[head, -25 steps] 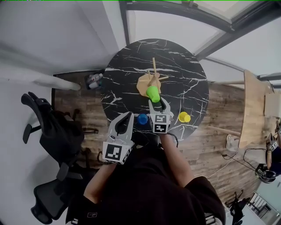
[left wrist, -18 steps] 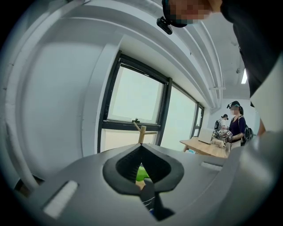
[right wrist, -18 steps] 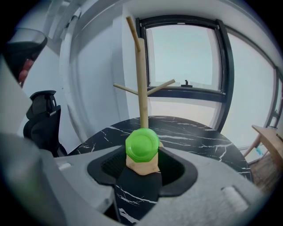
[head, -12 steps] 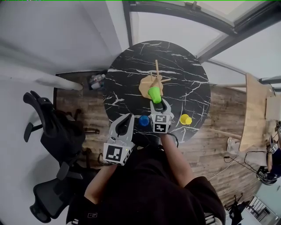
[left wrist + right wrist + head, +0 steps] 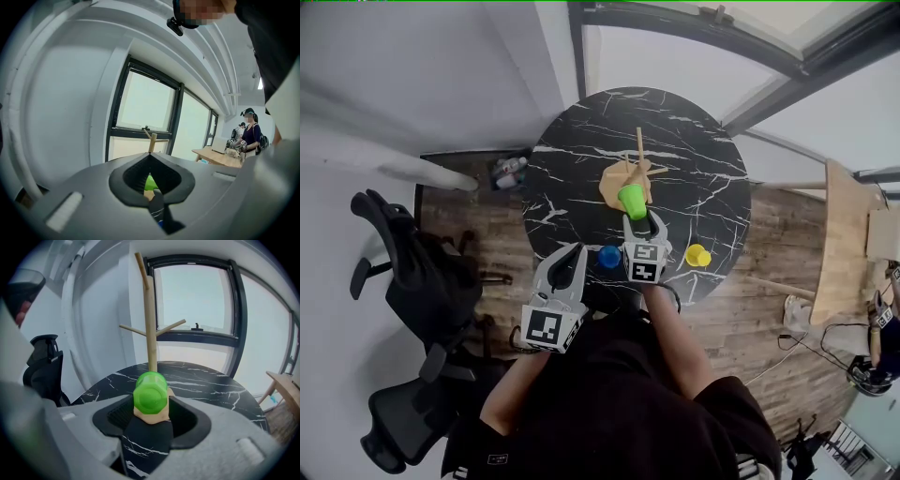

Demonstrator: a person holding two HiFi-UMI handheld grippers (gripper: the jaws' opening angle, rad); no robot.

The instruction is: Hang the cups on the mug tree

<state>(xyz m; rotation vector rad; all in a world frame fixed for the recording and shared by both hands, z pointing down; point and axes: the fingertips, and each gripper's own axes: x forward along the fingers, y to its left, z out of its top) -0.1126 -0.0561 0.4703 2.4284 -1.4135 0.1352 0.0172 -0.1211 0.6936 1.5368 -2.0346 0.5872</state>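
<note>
— Your right gripper [image 5: 151, 401] is clamped on the green cup [image 5: 150, 391], a pad on each side and the cup's bottom turned back toward you. You hold it tipped in the air just short of the mug tree [image 5: 149, 333], over the tree's wooden base. I cannot make out its handle.

— So nothing is hung. Every peg that shows on that tree is bare, which puts you at the very start: first cup in hand, close to the trunk, not on a peg.

— Two more wait for you. The blue cup [image 5: 608, 256] sits on the marble table [image 5: 694, 169] near its front edge, between your two grippers. The yellow cup [image 5: 697, 255] sits on the far side of your right gripper, a little farther off.

— Your left gripper [image 5: 574, 253] is closed on nothing, parked off the near edge of the table. By my reckoning you have three cups left to hang, and this one needs its handle brought round to a peg first.
</note>
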